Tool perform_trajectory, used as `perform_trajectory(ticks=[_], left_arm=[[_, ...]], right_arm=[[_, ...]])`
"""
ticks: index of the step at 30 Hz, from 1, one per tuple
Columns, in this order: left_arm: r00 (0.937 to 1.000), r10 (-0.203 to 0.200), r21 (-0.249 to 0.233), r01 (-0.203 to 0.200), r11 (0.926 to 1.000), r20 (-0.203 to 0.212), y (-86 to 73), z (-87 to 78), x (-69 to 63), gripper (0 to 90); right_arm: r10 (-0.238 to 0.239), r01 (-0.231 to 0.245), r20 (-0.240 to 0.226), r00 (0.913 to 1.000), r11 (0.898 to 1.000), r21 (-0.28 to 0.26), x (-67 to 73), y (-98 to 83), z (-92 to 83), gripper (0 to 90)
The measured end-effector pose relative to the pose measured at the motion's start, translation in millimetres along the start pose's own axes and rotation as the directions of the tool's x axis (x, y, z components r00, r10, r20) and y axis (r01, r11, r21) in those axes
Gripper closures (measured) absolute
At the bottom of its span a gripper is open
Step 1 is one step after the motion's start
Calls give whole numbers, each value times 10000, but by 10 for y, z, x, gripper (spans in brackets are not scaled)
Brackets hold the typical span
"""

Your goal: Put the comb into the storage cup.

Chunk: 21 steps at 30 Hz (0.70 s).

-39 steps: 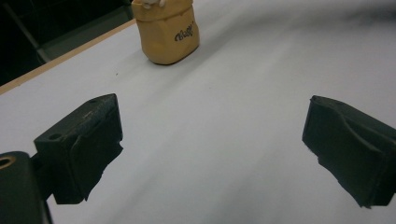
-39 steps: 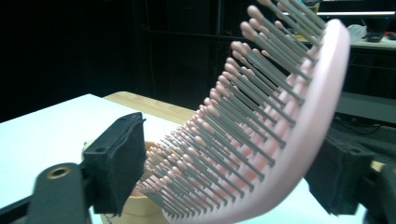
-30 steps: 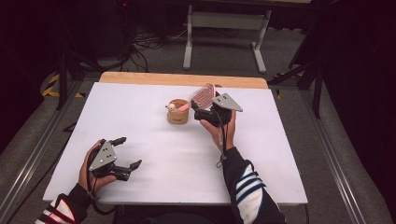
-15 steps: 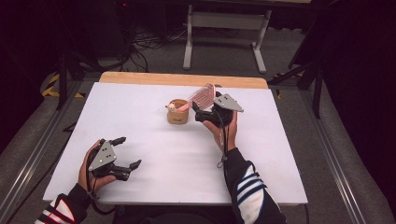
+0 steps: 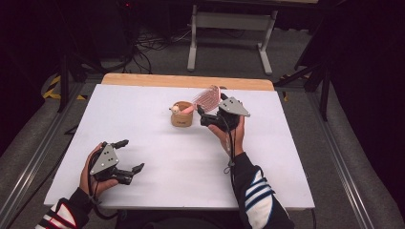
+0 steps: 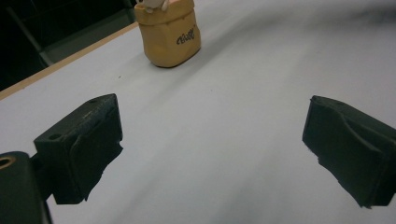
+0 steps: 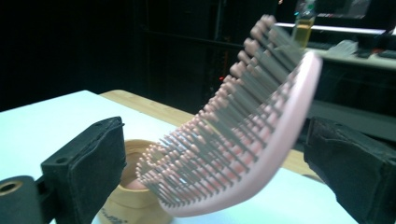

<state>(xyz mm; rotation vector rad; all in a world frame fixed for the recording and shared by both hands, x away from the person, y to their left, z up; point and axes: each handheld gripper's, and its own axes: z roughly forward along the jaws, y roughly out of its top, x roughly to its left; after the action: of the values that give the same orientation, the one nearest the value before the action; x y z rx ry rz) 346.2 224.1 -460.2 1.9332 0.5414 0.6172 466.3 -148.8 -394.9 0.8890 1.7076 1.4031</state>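
Near the table's far middle, the pink hairbrush (image 5: 207, 97) leans handle-down in the tan cup (image 5: 182, 116), tilting toward the right gripper (image 5: 204, 116), whose jaws look spread around it; left gripper (image 5: 128, 156) idles wide open, well away.

Right gripper (image 5: 204, 116): over the last second we see it edge slightly left, closer to the cup (image 5: 182, 114).
Pink brush (image 5: 207, 98): its head now leans nearer the cup, handle end resting at the rim.
Right gripper's jaws: they stand apart on either side of the brush, not pressing it.
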Motion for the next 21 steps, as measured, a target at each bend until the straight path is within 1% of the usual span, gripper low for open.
perform_trajectory(ticks=[2, 4, 8, 10, 12, 14, 17, 21], left_arm=[[10000, 10, 4, -10, 10000, 4, 0, 1, -1, 60], [10000, 15, -9, -15, 10000, 9, 1, 0, -1, 60], [10000, 27, -15, -27, 10000, 20, 2, 0, -1, 60], [10000, 56, -1, -56, 10000, 9, 4, -1, -2, 60], [10000, 64, 13, -64, 10000, -14, 6, -2, -4, 60], [10000, 80, 7, -80, 10000, 11, 6, -3, -5, 60], [10000, 69, -4, -69, 10000, 11, 8, -5, -4, 60], [10000, 82, -42, -83, 10000, -13, 10, -10, -3, 60]], right_arm=[[-13, 13, -22, 10000, 10000, -64, -4, 9, -19, 61], [-160, 161, 125, 9998, 9999, -38, 1, 23, -45, 60], [-420, 421, 123, 9990, 9991, -11, 9, 34, -69, 57], [-433, 433, 74, 9990, 9991, -11, 12, 38, -83, 56], [-587, 587, 142, 9982, 9983, 34, 16, 46, -96, 57], [-632, 631, 182, 9978, 9980, 57, 9, 47, -109, 56], [-540, 539, 243, 9982, 9985, 36, -8, 49, -130, 58], [-609, 610, 149, 9980, 9981, -10, -5, 71, -161, 58]])
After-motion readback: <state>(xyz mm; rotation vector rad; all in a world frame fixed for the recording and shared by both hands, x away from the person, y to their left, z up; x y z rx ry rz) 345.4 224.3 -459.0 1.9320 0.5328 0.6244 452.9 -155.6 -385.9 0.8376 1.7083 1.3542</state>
